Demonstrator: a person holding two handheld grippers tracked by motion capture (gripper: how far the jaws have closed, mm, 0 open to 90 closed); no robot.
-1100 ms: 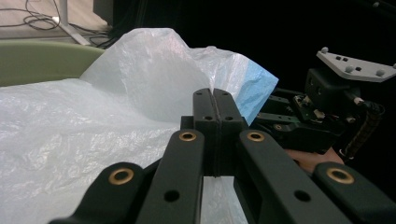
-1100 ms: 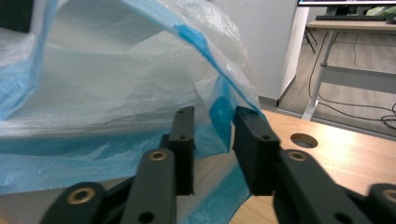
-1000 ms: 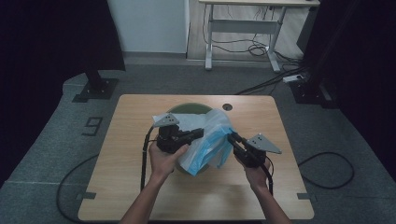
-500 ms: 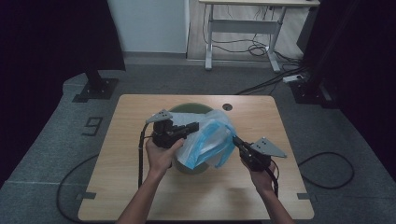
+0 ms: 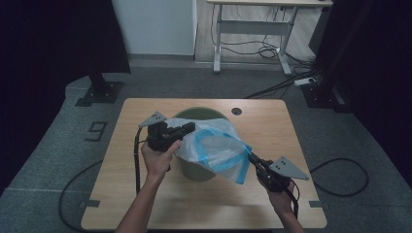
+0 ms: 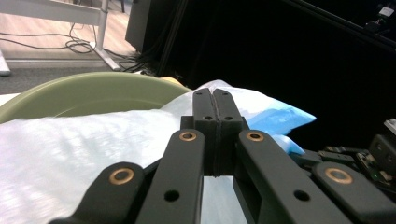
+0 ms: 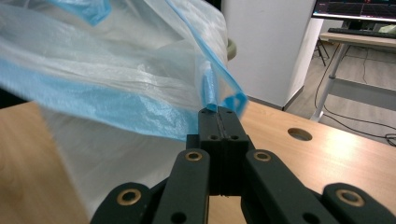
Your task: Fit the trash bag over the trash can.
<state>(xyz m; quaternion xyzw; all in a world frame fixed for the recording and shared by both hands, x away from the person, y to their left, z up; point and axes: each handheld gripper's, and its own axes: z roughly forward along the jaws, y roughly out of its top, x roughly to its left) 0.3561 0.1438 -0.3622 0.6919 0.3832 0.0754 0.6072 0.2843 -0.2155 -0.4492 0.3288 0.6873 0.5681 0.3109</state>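
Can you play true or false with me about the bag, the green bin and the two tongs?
1. Both tongs pinch the plastic bag. True: the left tongs and right tongs are each shut on its edge.
2. The green bin sits on the floor. False: it stands on the wooden table.
3. The bag is red. False: it is clear with blue edges.
4. The bag is stretched open over the bin. True.
5. The bag lies flat on the table, away from the bin. False: it is held up over the bin's top.
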